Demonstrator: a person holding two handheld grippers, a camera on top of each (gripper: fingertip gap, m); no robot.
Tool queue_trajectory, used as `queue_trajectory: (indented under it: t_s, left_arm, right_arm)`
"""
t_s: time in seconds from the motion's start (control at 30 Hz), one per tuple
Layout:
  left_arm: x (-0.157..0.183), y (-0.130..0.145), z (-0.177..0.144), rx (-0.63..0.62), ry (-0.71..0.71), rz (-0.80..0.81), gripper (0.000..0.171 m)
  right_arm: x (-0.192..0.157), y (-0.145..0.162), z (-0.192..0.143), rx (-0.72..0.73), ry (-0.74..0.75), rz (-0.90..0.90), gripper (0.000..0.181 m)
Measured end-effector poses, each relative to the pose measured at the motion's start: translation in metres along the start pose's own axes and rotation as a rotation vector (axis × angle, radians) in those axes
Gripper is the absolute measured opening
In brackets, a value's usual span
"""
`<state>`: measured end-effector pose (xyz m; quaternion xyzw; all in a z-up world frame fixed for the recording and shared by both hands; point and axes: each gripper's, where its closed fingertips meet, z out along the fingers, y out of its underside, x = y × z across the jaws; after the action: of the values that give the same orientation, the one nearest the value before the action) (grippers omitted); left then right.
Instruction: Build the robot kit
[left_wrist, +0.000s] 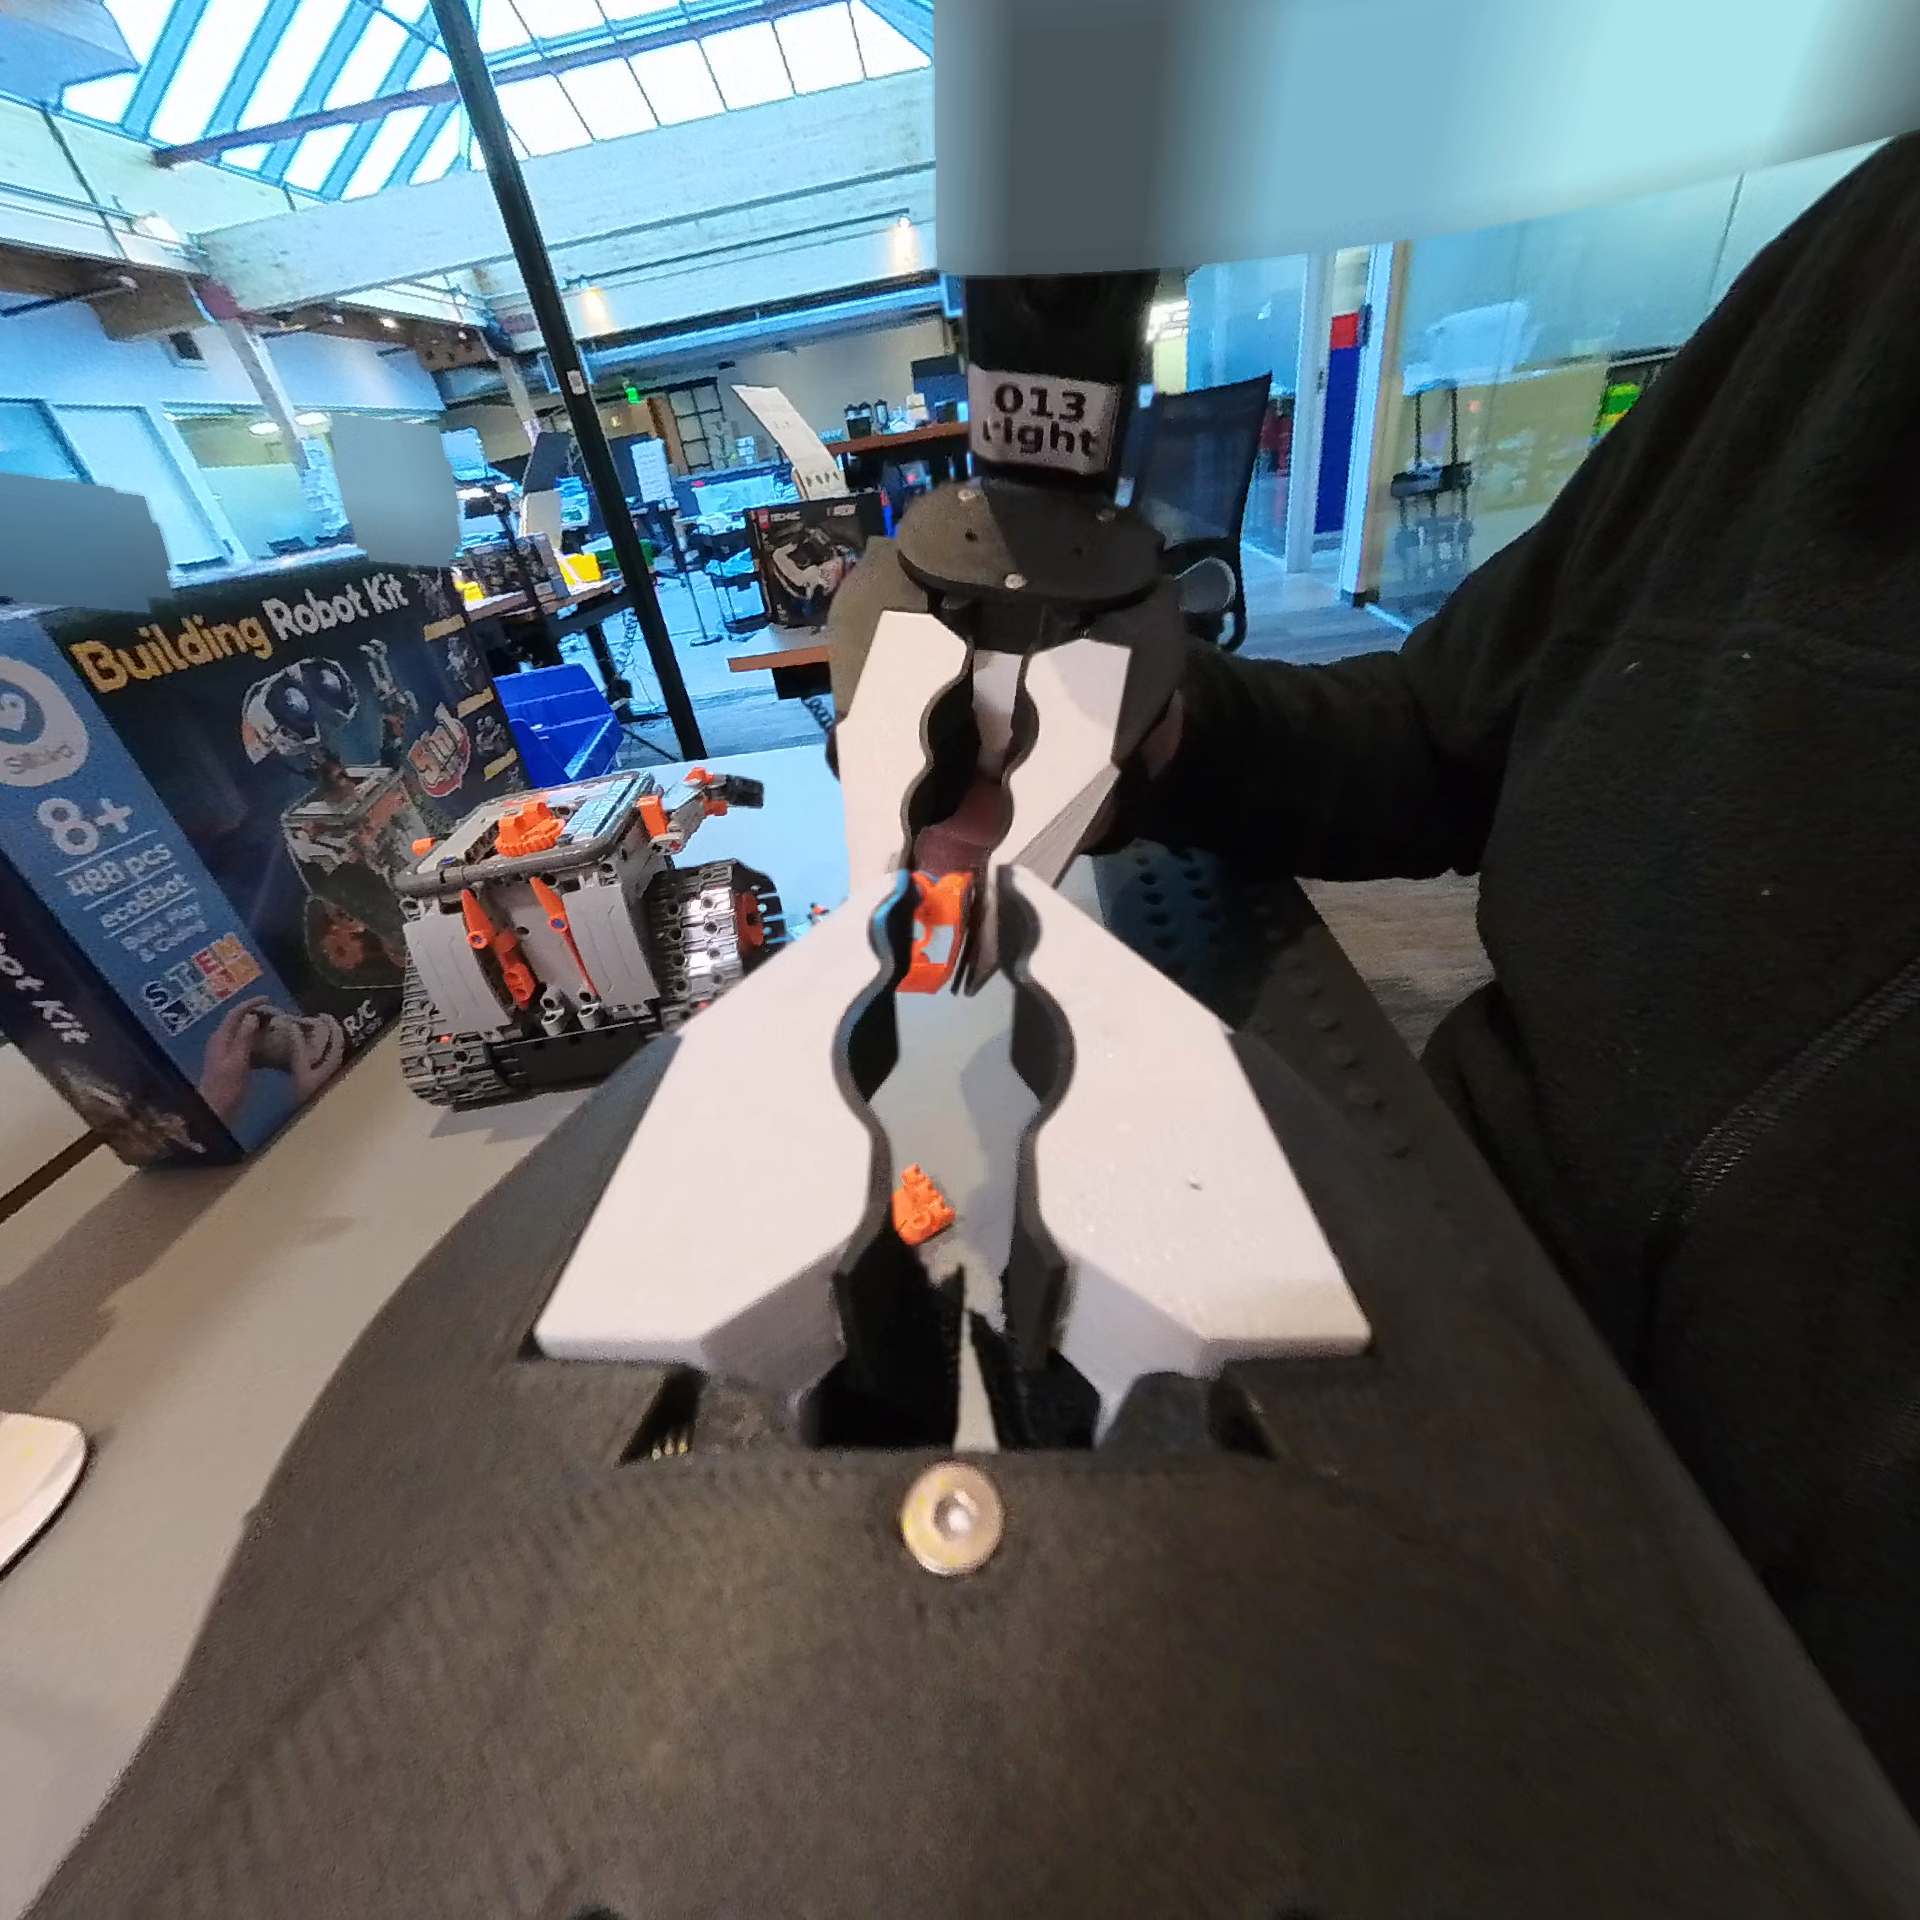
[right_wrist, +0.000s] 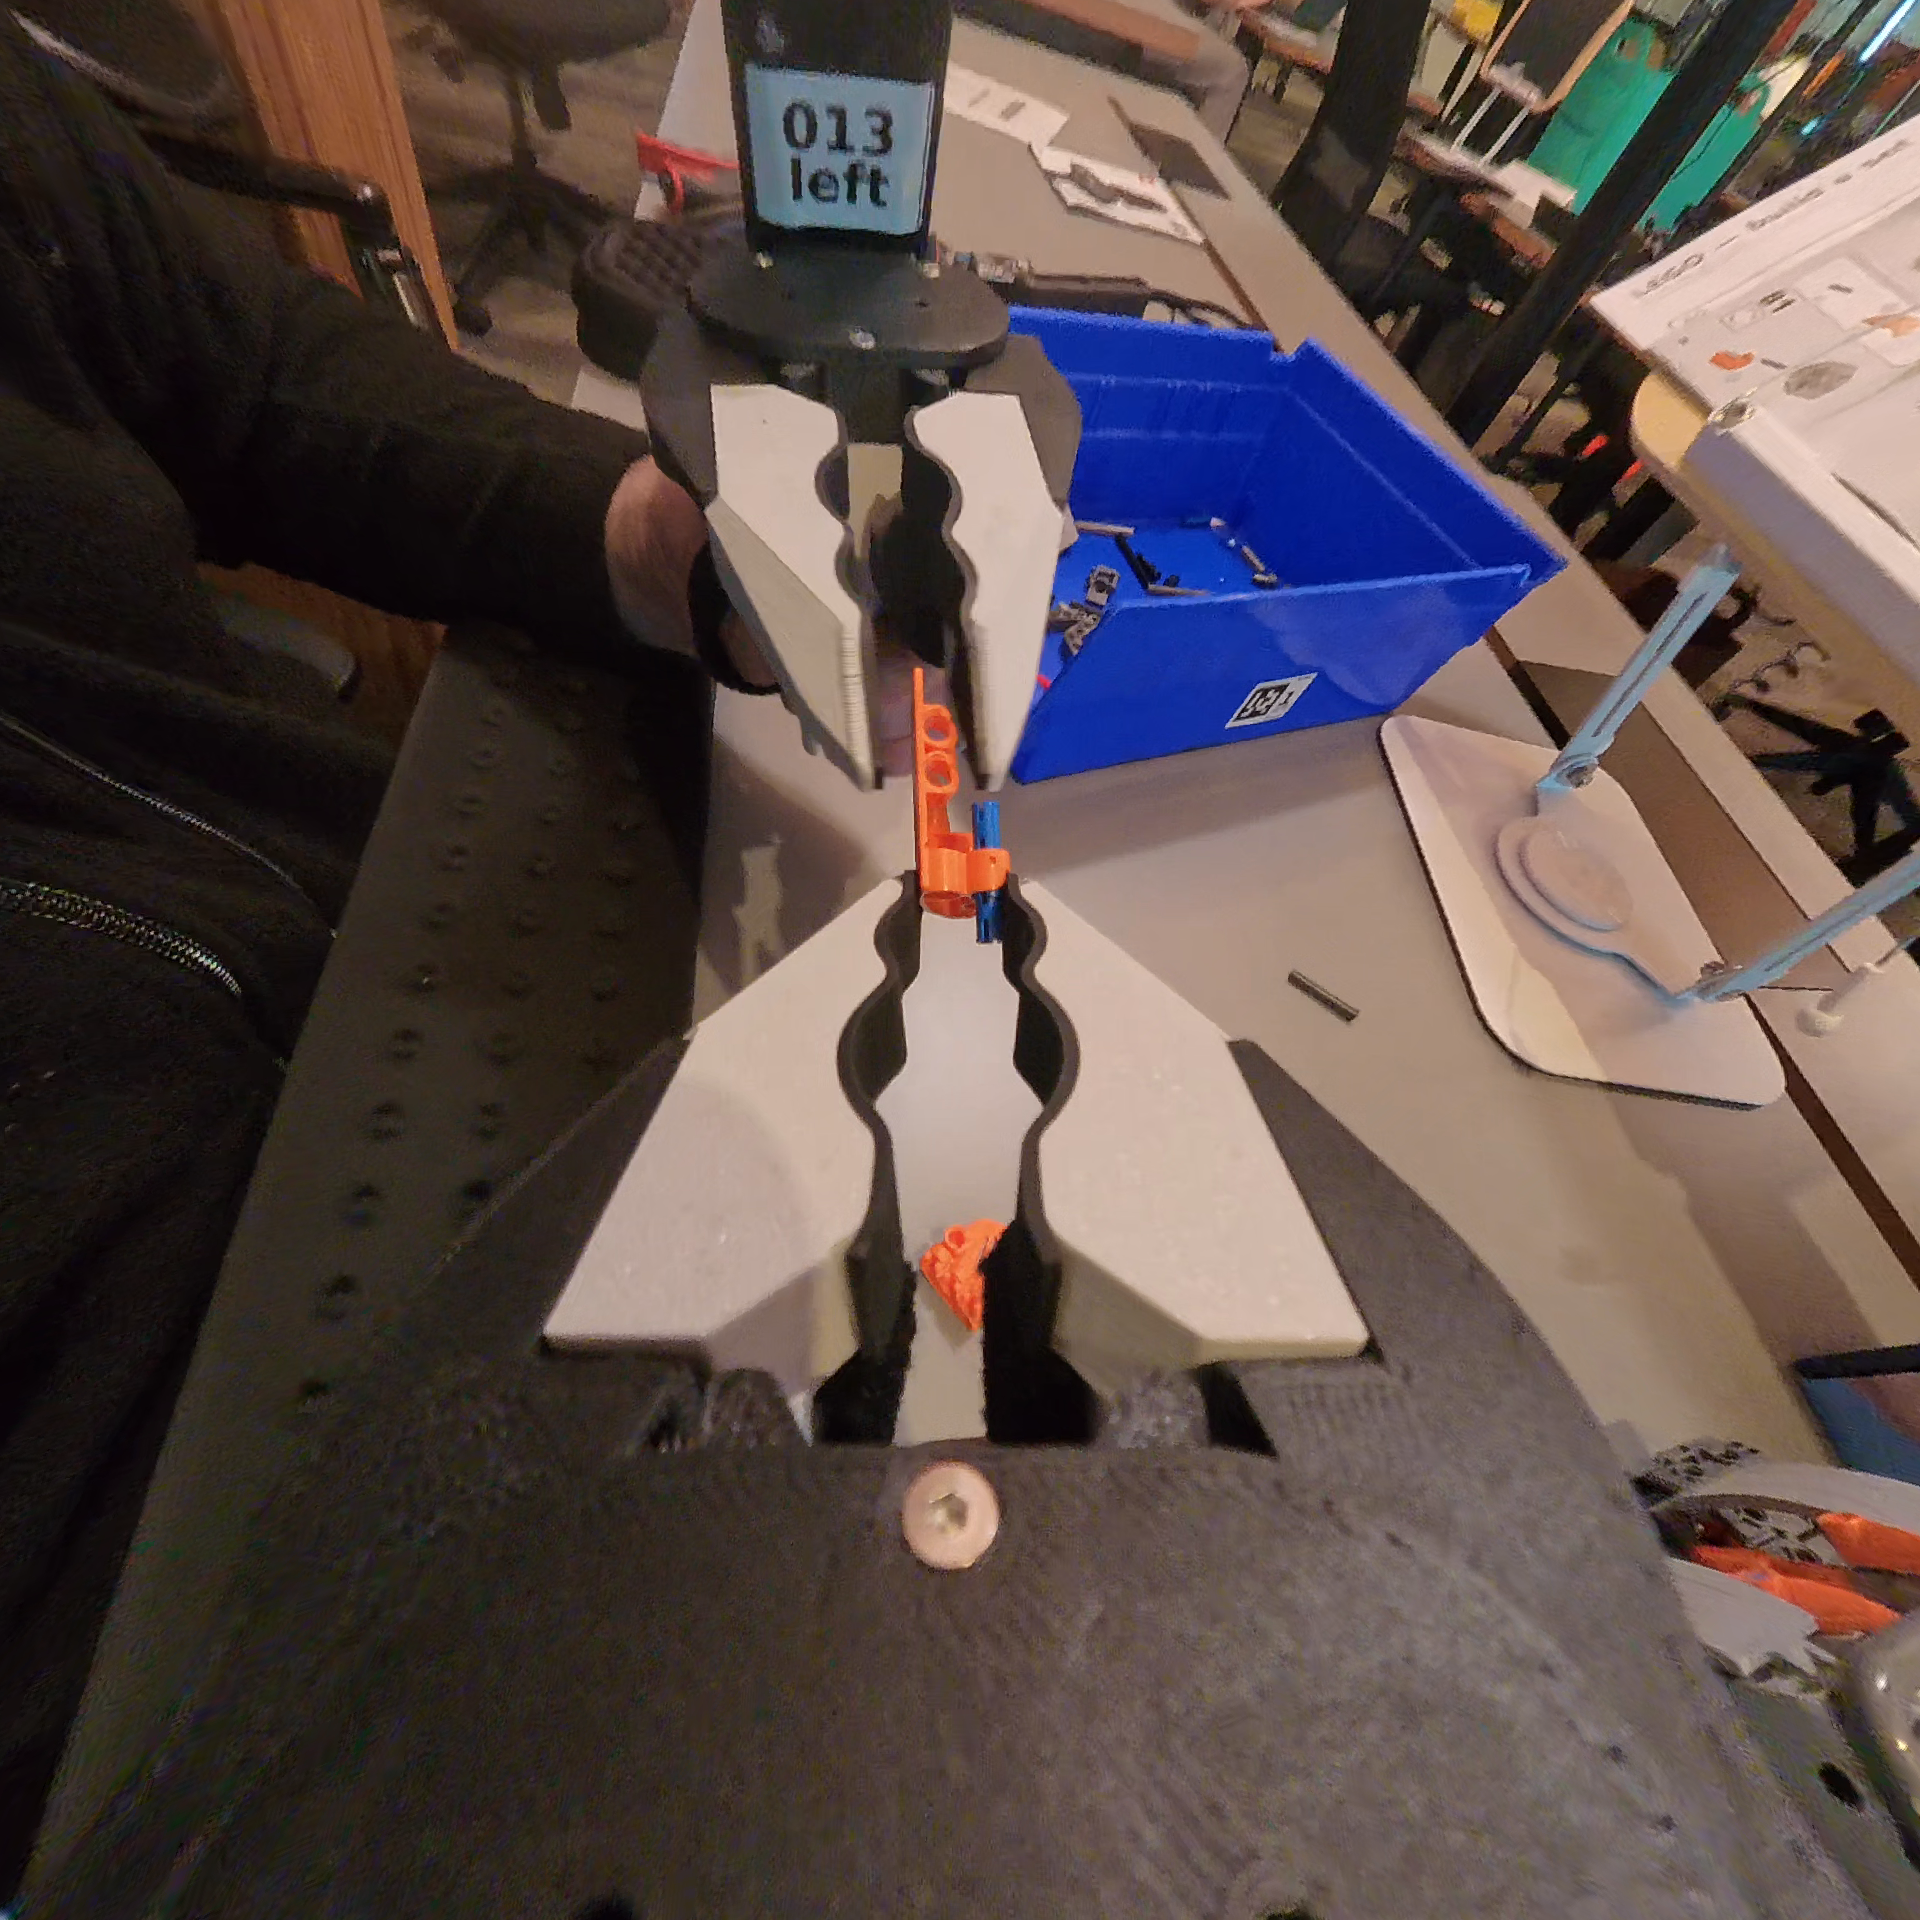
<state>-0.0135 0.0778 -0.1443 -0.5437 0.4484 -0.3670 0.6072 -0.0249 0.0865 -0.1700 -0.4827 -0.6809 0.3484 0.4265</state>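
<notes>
An orange building-toy piece (right_wrist: 940, 831) with a blue pin (right_wrist: 985, 873) through it hangs in the air between my two grippers, which face each other tip to tip. My right gripper (right_wrist: 956, 896) is closed around its lower clip end and the pin. My left gripper (left_wrist: 948, 883) is closed around the orange piece (left_wrist: 933, 930) from the other side; in the right wrist view its tips (right_wrist: 925, 774) straddle the beam's upper end. A second small orange part (right_wrist: 961, 1273) lies on the grey table (right_wrist: 1195, 935) below and shows in the left wrist view (left_wrist: 920, 1205) too.
A tracked grey and orange robot model (left_wrist: 582, 914) and its kit box (left_wrist: 239, 831) stand on the table. A blue bin (right_wrist: 1278, 520) holds several small dark parts. A white stand base (right_wrist: 1590, 935) and a loose black pin (right_wrist: 1322, 995) lie nearby. A person's black sleeve (left_wrist: 1558, 727) is close.
</notes>
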Motion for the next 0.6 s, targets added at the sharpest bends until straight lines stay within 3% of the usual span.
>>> queue_trajectory:
  t_s: [0.1,0.2,0.6]
  left_arm:
    - [-0.003,0.004,0.002,-0.046,-0.034,0.03,0.025]
    - [-0.005,0.013,0.006,-0.123,-0.091,0.087,0.013]
    - [-0.024,0.011,-0.003,-0.105,-0.175,0.026,0.013]
  right_arm:
    - [0.001,0.001,0.002,-0.057,-0.012,-0.044,0.012]
    - [0.001,0.004,0.005,-0.124,-0.009,-0.108,0.012]
    - [0.018,0.007,0.003,-0.122,-0.005,-0.048,0.016]
